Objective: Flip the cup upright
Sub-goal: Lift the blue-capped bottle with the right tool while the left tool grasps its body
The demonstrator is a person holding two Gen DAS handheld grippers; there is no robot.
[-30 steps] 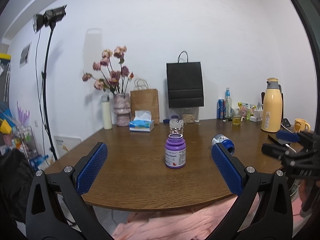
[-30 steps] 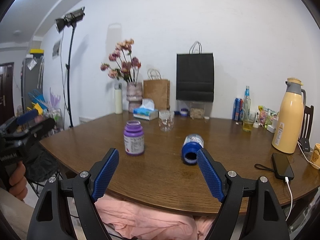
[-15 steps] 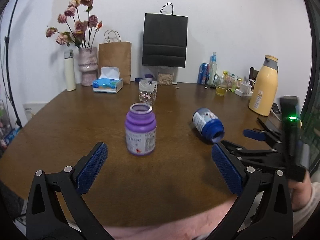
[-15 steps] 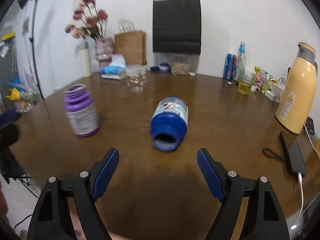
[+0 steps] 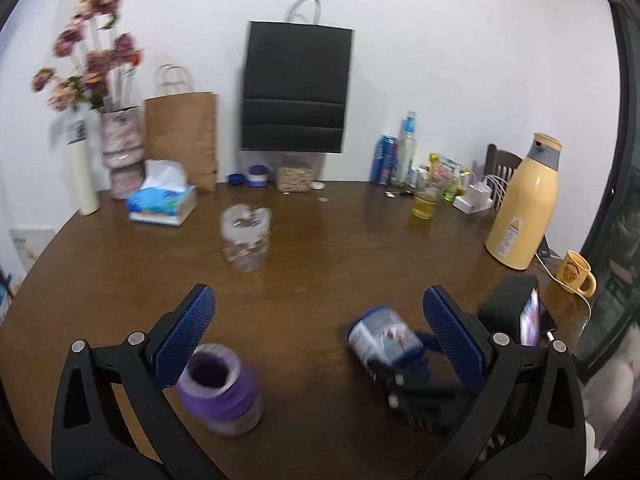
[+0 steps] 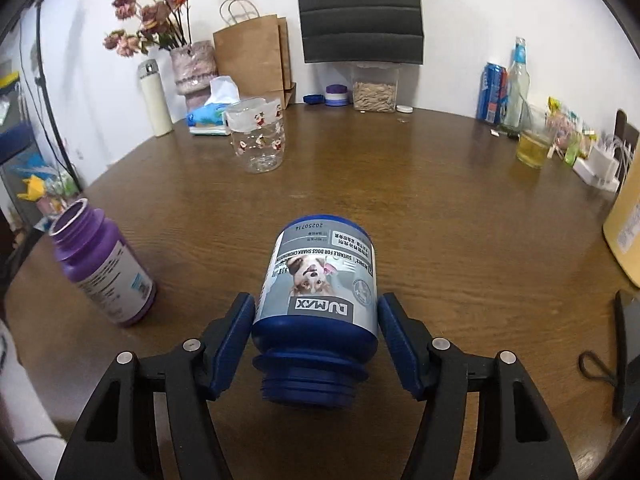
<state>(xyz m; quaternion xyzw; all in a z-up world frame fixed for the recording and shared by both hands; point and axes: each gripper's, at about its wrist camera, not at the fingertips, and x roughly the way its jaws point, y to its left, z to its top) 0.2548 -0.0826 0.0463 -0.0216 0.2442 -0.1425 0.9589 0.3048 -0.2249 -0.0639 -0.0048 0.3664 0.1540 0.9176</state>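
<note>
the right gripper (image 6: 316,334) has its blue pads against both sides of the blue bottle (image 6: 318,296), which lies on its side on the brown table (image 6: 440,220), open neck toward the camera; a purple bottle (image 6: 100,264) stands upright to the left; a clear glass (image 6: 258,136) stands farther back

Black claw (image 6: 316,344), blue textured pads (image 6: 232,340), silver screws

Light: we see even, bright indoor light | Glare: soft sheen on the far table (image 5: 360,216) | Blur: left wrist view smeared, right wrist view sharp | Edges: we note fisheye bending, dark corners
</note>
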